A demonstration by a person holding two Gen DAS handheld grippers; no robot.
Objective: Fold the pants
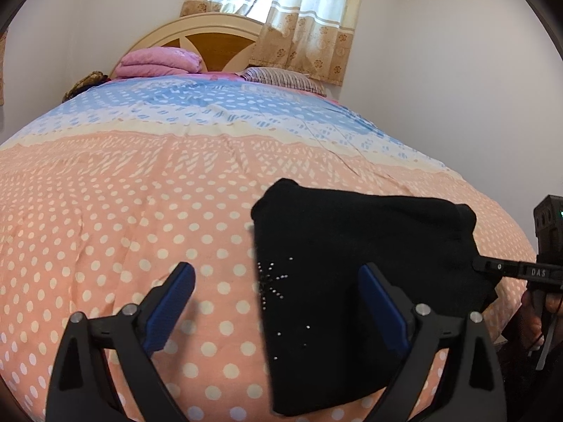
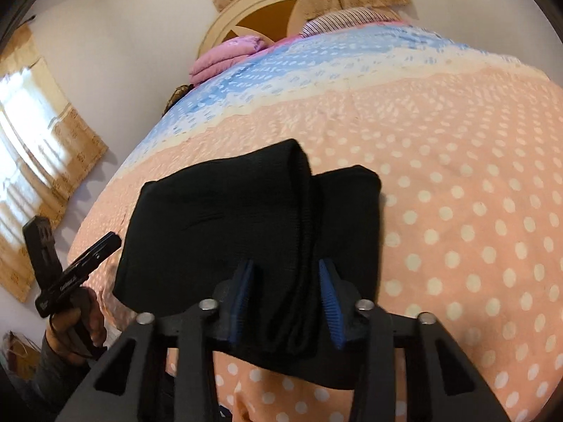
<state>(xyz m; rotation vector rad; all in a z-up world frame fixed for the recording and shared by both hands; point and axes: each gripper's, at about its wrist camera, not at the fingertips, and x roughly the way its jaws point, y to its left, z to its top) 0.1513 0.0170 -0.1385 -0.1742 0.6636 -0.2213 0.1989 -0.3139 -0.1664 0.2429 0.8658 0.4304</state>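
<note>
Right gripper (image 2: 285, 292) has a thick fold of the black pants (image 2: 218, 225) between its two blue pads (image 2: 242, 295); the fold fills the gap and seems pinched, though the cloth hides the actual contact. Left gripper (image 1: 276, 302) hangs released, jaws wide. One of its pads sits over bare bedspread (image 1: 105, 211) and the other over the pants' (image 1: 352, 263) near part, neither pressing on anything.

The pants lie folded into a compact dark bundle near the bed's foot edge, toward its right corner as the left wrist view shows it. Small shiny studs (image 1: 271, 277) dot the cloth along its left side. In the right wrist view a raised, rolled fold runs from the bundle's far edge down into the jaws.

In the right wrist view the left gripper (image 2: 91, 256) shows at the bundle's left edge, a hand (image 2: 75, 327) around its handle, just beside the cloth. In the left wrist view the right gripper's finger (image 1: 492, 267) reaches in at the bundle's right edge.

Nothing else lies on the spotted part of the bedspread around the pants. At the head edge, well apart, sit one folded pink blanket (image 1: 158, 61) and one striped pillow (image 1: 281, 77) against one wooden headboard (image 1: 211, 42). A brown object (image 1: 84, 82) rests at the head's left corner; what it is I cannot tell. Two curtained windows show, one behind the headboard (image 1: 281, 10) and one on the side wall (image 2: 38, 161).
</note>
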